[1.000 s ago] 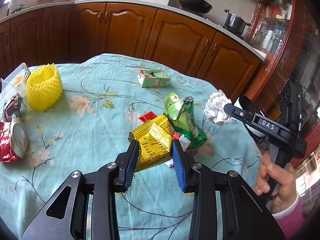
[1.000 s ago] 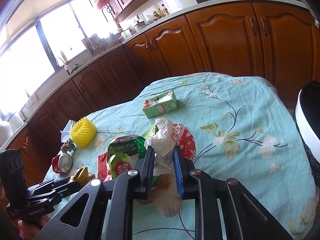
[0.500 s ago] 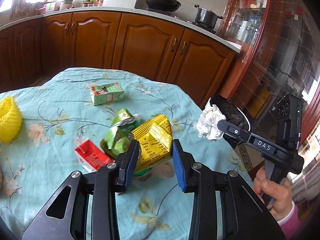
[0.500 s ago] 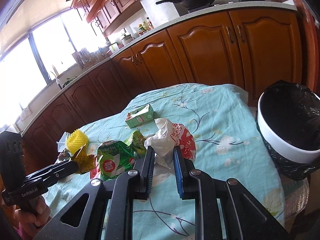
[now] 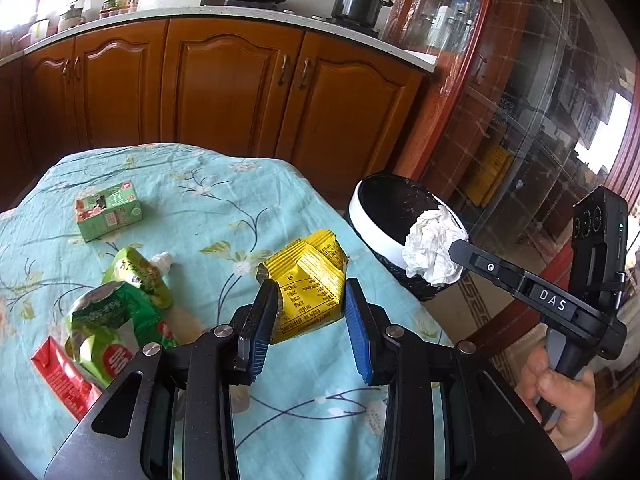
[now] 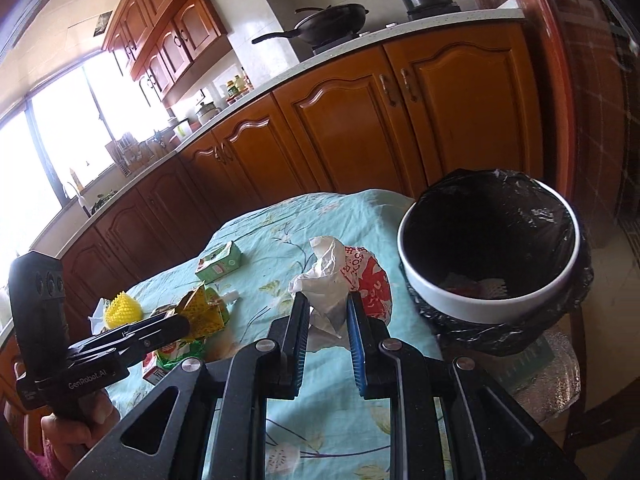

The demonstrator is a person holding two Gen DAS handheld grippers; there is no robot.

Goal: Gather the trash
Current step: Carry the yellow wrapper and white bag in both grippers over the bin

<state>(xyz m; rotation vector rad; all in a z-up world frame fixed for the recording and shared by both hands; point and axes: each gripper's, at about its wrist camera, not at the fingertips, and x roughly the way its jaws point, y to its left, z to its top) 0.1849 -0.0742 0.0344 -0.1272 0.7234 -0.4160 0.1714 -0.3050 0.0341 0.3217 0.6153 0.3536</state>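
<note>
Trash held, left: yellow snack wrapper (image 5: 310,280) clamped between the blue pads of the left gripper (image 5: 310,326), centre of the left wrist view, raised above the tablecloth (image 5: 224,184).
Trash held, right: crumpled white tissue (image 6: 326,280) pinched in the narrow gap of the right gripper (image 6: 328,338), centre of the right wrist view; seen from the left wrist view at middle right, it overlaps the bin's rim.
Bin: white-rimmed trash bin (image 6: 492,300) with a black liner, right of centre in the right wrist view, just beside the table edge; some scraps lie at its bottom.
Trash on table: green carton (image 5: 108,210) at upper left of the cloth; green pouch (image 5: 116,312) and red carton (image 5: 64,376) touching, lower left; red-and-white wrapper (image 6: 370,280) directly behind the tissue; yellow foam net (image 6: 122,308) at the far left of the right wrist view.
Hands: right hand (image 5: 560,396) grips its handle at lower right.
</note>
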